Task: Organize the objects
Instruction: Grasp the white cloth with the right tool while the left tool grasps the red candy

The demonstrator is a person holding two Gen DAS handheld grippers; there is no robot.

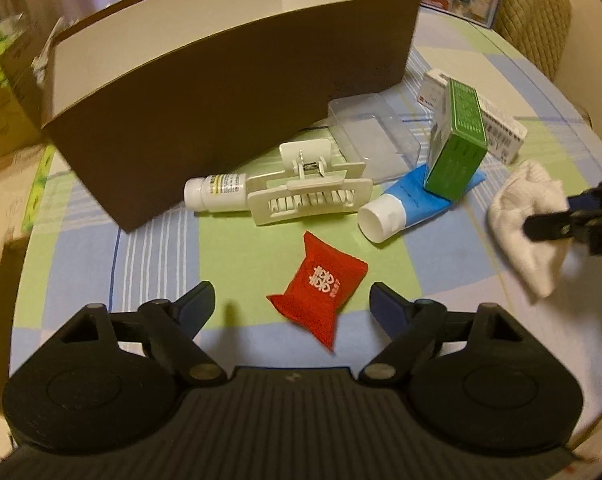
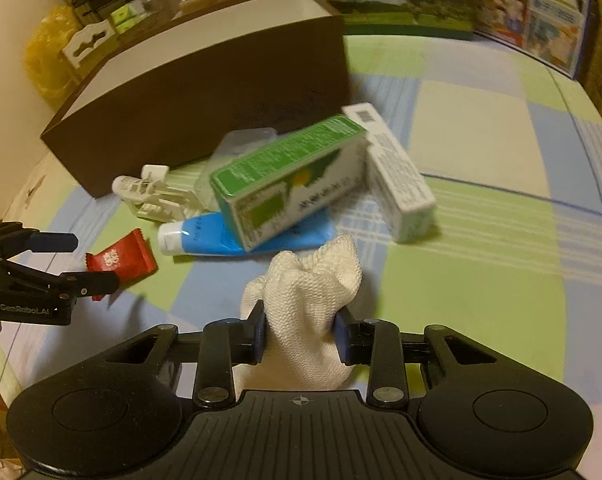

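Cloth pinched, red sachet lined up for the box

My right claw (image 2: 299, 338) is clamped on the white knitted cloth (image 2: 305, 300), I judge to lift it into the brown box (image 2: 205, 80); my left claw (image 1: 291, 306) hovers spread wide over the one red sachet (image 1: 319, 288) on the counter (image 2: 481, 280). Beside the box lie one blue tube (image 1: 405, 206), one white bottle (image 1: 215, 192), one cream clip (image 1: 309, 194), one clear tray (image 1: 371, 136) and two cartons, green (image 1: 457, 148) and white (image 2: 397, 184)

left gripper (image 1: 292, 300) jaws spread wide, nothing between, low over table | right gripper (image 2: 300, 334) jaws pinched on white cloth (image 2: 305, 312), gripping mid-bundle | both level, pointing forward
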